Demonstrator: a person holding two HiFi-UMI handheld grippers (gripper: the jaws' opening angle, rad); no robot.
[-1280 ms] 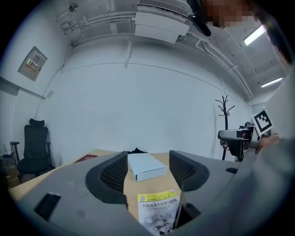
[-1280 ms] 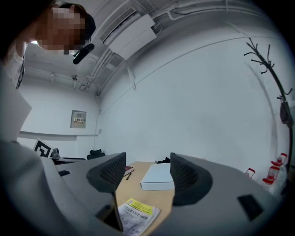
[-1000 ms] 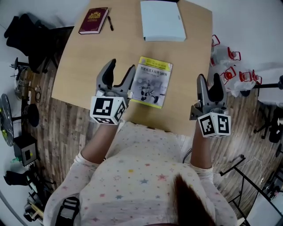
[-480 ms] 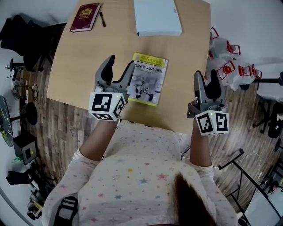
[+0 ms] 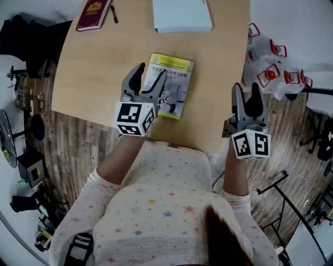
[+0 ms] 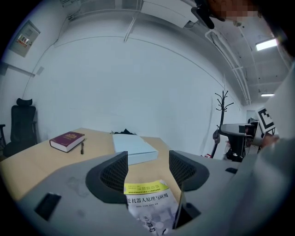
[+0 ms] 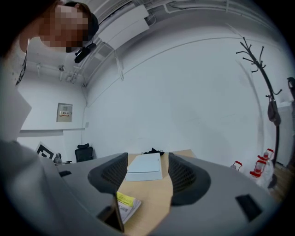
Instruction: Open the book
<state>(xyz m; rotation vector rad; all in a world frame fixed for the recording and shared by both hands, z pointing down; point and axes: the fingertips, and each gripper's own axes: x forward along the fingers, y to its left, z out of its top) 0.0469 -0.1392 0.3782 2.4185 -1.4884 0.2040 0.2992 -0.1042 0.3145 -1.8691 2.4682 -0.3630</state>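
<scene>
**Q:** Which step does the figure show?

**A:** The approach. The left gripper (image 5: 152,70), jaws spread and pinching nothing, hovers over the left edge of the closed paperback book with a yellow band across its grey-white cover (image 5: 176,85). In the left gripper view, that cover lies low in the gap between the jaws. The right gripper (image 5: 245,87), jaws likewise parted and empty, hangs by the table's near right edge, apart from the book.

**Q:** Where does the book lie, and what does the next move call for?

**A:** It lies flat, cover up, on the light wooden table (image 5: 88,67), toward the near edge. By this reading, one jaw must catch the cover's free edge and turn it over. The other gripper would probably need to steady the pages. Which edge is the spine cannot be told for certain.

**Q:** And beyond?

**A:** At the far edge rest a pale blue flat box (image 5: 182,13) and a maroon hardback book (image 5: 93,9), with a black pen (image 5: 113,14) just beside the latter. Around the table are a dark wood-plank floor (image 5: 78,145), white walls, a black office chair (image 6: 23,124) and a black coat stand (image 6: 224,115).
</scene>
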